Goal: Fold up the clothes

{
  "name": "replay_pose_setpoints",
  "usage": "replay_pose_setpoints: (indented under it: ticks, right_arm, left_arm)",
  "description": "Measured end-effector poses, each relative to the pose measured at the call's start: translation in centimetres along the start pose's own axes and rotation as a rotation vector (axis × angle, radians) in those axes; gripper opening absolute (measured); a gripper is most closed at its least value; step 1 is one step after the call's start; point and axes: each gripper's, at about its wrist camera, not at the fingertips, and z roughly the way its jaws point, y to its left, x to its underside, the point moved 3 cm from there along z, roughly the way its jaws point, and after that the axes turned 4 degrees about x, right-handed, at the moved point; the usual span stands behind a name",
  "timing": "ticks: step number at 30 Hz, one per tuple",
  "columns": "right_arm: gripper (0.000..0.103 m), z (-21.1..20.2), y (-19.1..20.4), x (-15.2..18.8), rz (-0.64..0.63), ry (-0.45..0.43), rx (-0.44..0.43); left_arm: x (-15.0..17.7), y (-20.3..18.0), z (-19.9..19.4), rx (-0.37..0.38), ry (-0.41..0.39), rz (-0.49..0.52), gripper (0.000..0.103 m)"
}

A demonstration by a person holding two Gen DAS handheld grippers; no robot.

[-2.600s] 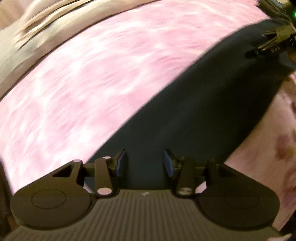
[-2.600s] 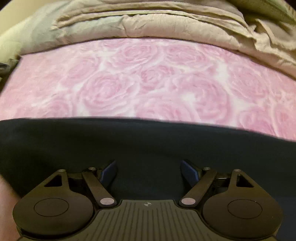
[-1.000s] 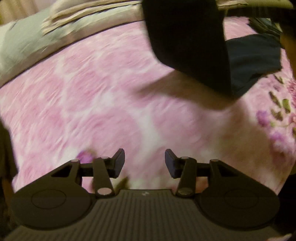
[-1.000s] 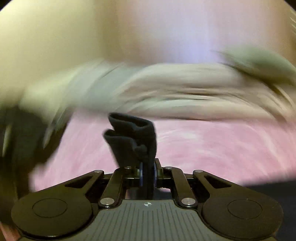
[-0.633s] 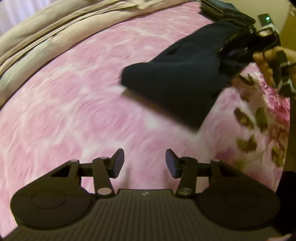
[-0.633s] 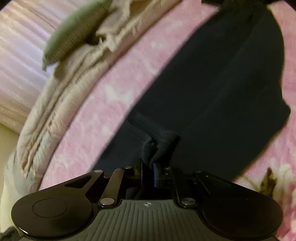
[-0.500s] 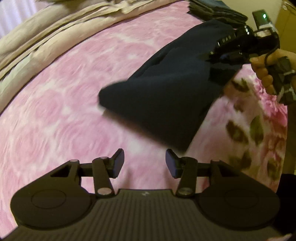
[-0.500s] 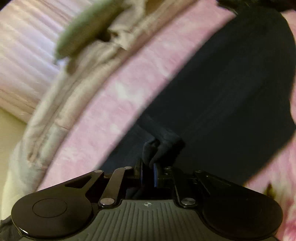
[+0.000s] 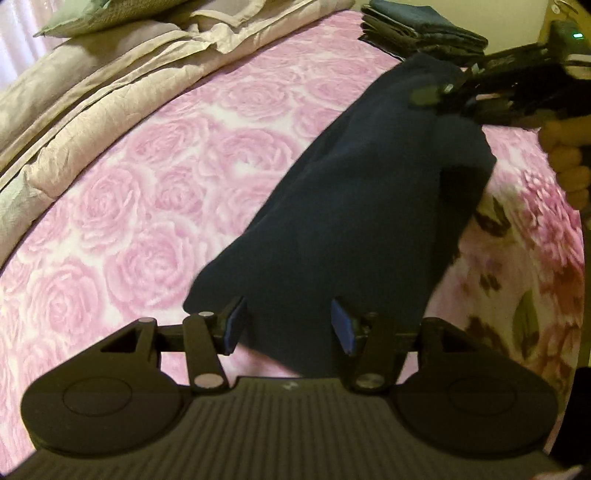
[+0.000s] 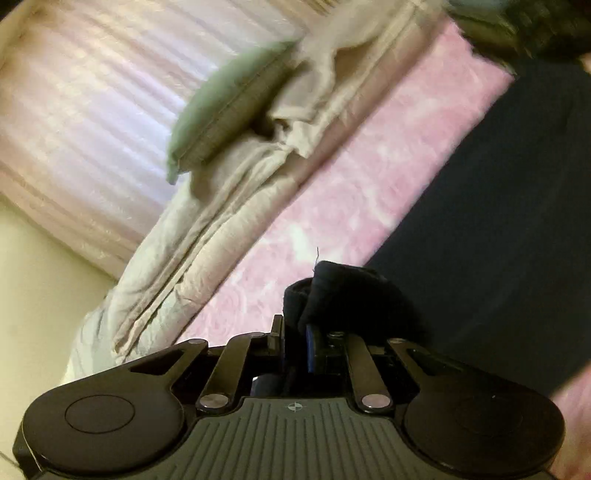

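Note:
A dark navy garment (image 9: 354,206) hangs as a folded strip over the pink rose bedspread (image 9: 155,206). Its far end is pinched by my right gripper (image 9: 439,94), seen at the upper right of the left wrist view with a hand behind it. In the right wrist view that gripper (image 10: 295,341) is shut on a bunched edge of the navy garment (image 10: 498,236). My left gripper (image 9: 288,323) stands open, its blue pads on either side of the garment's near lower end, not pressing it.
A crumpled beige duvet (image 9: 110,70) and a green pillow (image 10: 221,110) lie along the far side of the bed. A stack of folded dark clothes (image 9: 421,31) sits at the far end. Pale curtains (image 10: 92,110) hang behind the bed.
The right gripper took hold of the navy garment, lifted it and swung it. The garment's free end has come toward my left gripper and now sits between its open fingers.

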Motion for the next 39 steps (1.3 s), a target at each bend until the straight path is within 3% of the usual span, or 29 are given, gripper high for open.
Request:
replay_pose_setpoints:
  ticks: [7, 8, 9, 11, 13, 17, 21, 22, 23, 24, 27, 30, 32, 35, 39]
  right_arm:
    - [0.011, 1.6, -3.1, 1.0, 0.003, 0.116, 0.166]
    - [0.017, 1.7, -3.5, 1.1, 0.005, 0.130, 0.187]
    - [0.033, 1.7, -3.9, 1.2, 0.005, 0.141, 0.208]
    - [0.049, 0.8, -3.8, 1.5, 0.001, 0.113, 0.243]
    - [0.050, -0.2, -3.6, 2.0, -0.005, 0.094, 0.258]
    - [0.050, -2.3, 0.1, 4.5, -0.187, 0.100, 0.274]
    - [0.054, -3.7, 4.6, 8.1, -0.417, 0.121, 0.264]
    - [0.061, -3.7, 6.3, 9.7, -0.505, 0.135, 0.246]
    - [0.078, -3.8, 7.9, 11.6, -0.598, 0.144, 0.228]
    - [0.084, -3.7, 9.8, 13.7, -0.706, 0.143, 0.198]
    - [0.084, -2.9, 14.1, 18.9, -0.957, 0.157, 0.078]
    - [0.084, -0.4, 16.0, 22.3, -1.070, 0.171, 0.014]
    - [0.084, 1.6, 15.1, 23.7, -1.079, 0.217, 0.055]
    - [0.084, 4.2, 12.1, 24.5, -1.047, 0.332, 0.250]
    - [0.084, 2.9, 11.6, 24.9, -1.089, 0.371, 0.306]
  left_arm:
    - [-0.2, 0.1, 1.5, 0.013, 0.034, 0.029, 0.049]
    - [-0.2, 0.2, 1.6, 0.014, 0.034, 0.038, 0.054]
    - [-0.1, 0.3, 1.7, 0.015, 0.035, 0.045, 0.056]
    - [-0.1, 0.9, 2.0, 0.025, 0.034, 0.046, 0.061]
    - [0.0, 1.3, 2.8, 0.044, 0.041, 0.042, 0.062]
    - [0.8, 1.4, 4.6, 0.064, 0.049, 0.074, 0.066]
    - [0.5, 2.0, 2.9, 0.089, 0.037, 0.108, 0.064]
    - [0.5, 2.2, 1.9, 0.087, 0.026, 0.136, 0.061]
    - [0.7, 2.5, 1.0, 0.073, 0.017, 0.179, 0.061]
    - [1.0, 2.9, 0.1, 0.055, 0.011, 0.225, 0.061]
    - [2.2, 3.9, -1.8, -0.002, 0.011, 0.373, 0.062]
    - [3.9, 4.4, -2.2, -0.030, 0.020, 0.524, 0.062]
    - [5.1, 4.2, -1.6, -0.036, 0.023, 0.639, 0.062]
    - [6.5, 3.1, 0.0, -0.043, 0.029, 0.833, 0.058]
    - [7.8, 1.5, 1.8, -0.057, -0.035, 1.085, 0.059]
